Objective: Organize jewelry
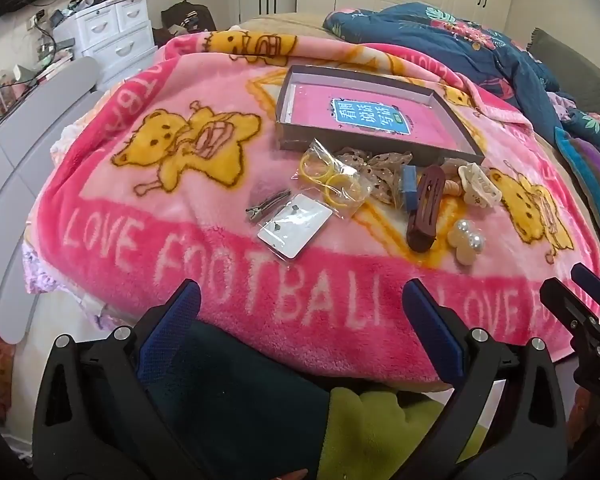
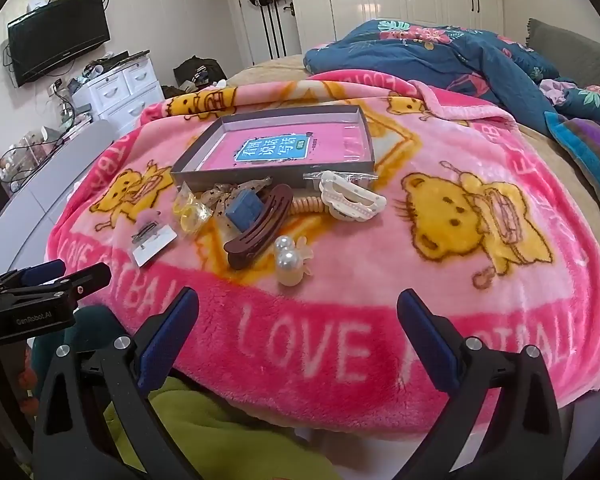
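Observation:
A shallow grey box (image 1: 356, 137) (image 2: 240, 178) with a pink book inside lies on the pink blanket. In front of it lie a bag of yellow hoops (image 1: 332, 178) (image 2: 190, 210), an earring card (image 1: 294, 226) (image 2: 154, 242), a metal clip (image 1: 266, 205), a dotted bow (image 1: 384, 170), a blue box (image 1: 410, 190) (image 2: 246, 208), a brown hair clip (image 1: 426, 210) (image 2: 262, 228), a white claw clip (image 1: 480, 188) (image 2: 350, 198) and a pearl clip (image 1: 466, 242) (image 2: 290, 262). My left gripper (image 1: 300, 300) and right gripper (image 2: 298, 306) are open and empty, near the blanket's front edge.
The pink blanket (image 1: 140, 200) (image 2: 420, 260) covers a bed, with a dark blue floral quilt (image 1: 460, 40) (image 2: 440, 52) behind. White drawers (image 1: 112, 28) and a grey footboard (image 1: 28, 140) stand at left. Green cloth (image 1: 380, 432) lies below the grippers.

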A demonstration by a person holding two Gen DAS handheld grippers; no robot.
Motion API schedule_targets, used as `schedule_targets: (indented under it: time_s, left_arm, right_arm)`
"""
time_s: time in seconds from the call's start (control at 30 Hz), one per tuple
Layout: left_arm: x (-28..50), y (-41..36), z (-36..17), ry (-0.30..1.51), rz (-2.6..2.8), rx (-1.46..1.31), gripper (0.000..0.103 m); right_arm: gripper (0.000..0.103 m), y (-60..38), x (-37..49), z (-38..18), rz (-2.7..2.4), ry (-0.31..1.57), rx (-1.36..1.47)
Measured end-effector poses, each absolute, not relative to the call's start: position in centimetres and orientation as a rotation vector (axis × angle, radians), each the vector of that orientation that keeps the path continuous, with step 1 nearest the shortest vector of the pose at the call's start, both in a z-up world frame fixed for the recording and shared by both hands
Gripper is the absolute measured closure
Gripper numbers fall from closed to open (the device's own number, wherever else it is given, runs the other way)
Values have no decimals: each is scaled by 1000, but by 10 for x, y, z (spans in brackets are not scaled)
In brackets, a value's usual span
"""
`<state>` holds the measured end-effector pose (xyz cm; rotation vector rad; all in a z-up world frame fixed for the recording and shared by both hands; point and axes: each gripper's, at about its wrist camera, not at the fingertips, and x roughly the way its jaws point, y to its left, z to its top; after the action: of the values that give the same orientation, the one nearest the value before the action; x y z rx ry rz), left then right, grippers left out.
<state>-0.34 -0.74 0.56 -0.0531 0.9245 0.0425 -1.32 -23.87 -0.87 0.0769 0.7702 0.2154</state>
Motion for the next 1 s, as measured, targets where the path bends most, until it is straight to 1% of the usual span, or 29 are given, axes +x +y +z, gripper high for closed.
schedule_targets:
  time_s: [1.0]
  left_arm:
    - [-3, 1, 11, 892, 26, -53, 8]
  right_arm:
    - [4, -235, -14, -8, 217, 771, 80]
